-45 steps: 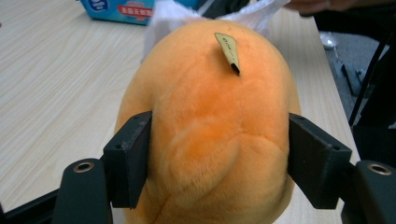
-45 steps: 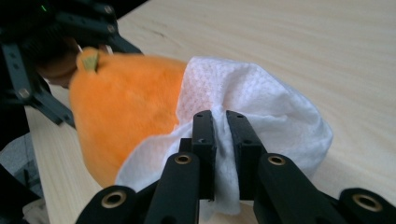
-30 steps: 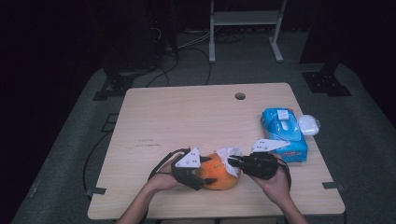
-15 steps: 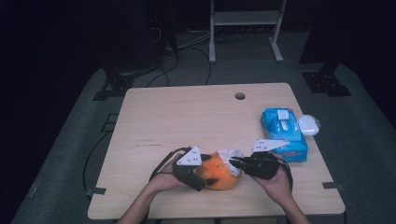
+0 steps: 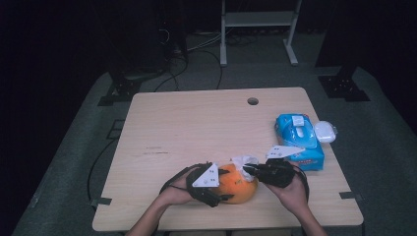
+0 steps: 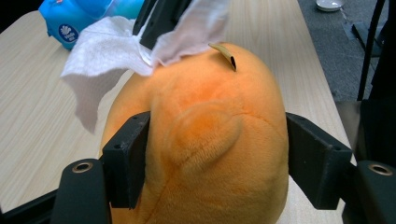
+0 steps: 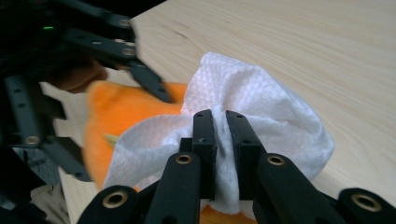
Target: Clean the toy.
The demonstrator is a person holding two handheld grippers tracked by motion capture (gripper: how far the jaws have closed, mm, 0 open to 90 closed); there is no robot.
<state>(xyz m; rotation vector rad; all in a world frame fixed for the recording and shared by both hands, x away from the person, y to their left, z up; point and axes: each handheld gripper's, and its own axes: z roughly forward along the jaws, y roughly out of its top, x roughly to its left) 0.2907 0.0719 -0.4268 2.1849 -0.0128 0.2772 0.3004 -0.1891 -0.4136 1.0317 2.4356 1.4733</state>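
— So, what's the biggest thing down there?

— A pale wooden tabletop (image 5: 196, 132) with a small round hole (image 5: 253, 101) near its far edge. Around it lies grey floor, and a white metal frame (image 5: 255, 19) stands beyond.

— And on it?

— An orange plush toy (image 5: 239, 186) sits near the front edge, between the two hands. From the left claw's camera it looms large, soft and rounded (image 6: 210, 140), with a little tan stalk (image 6: 224, 53) on top.

— Who has hold of it?

— The left claw (image 5: 223, 186) does. Its jaws are spread wide and press against the toy's two sides, one on each flank, gripping it.

— Anything to the right?

— A blue pack of wet wipes (image 5: 298, 140) lies near the right edge, with a small white rounded object (image 5: 325, 132) touching its far side, half over the edge.

— And the other hand?

— The right claw (image 5: 248, 170) reaches toward the toy's top. Its jaws are pressed nearly together, pinching a white wipe (image 7: 261, 116) between them. The cloth bunches and billows around the tips.

— Where does the wipe sit?

— Against the top of the toy; in the left gripper view it (image 6: 112, 51) drapes over the upper left of the orange plush, right by the stalk.
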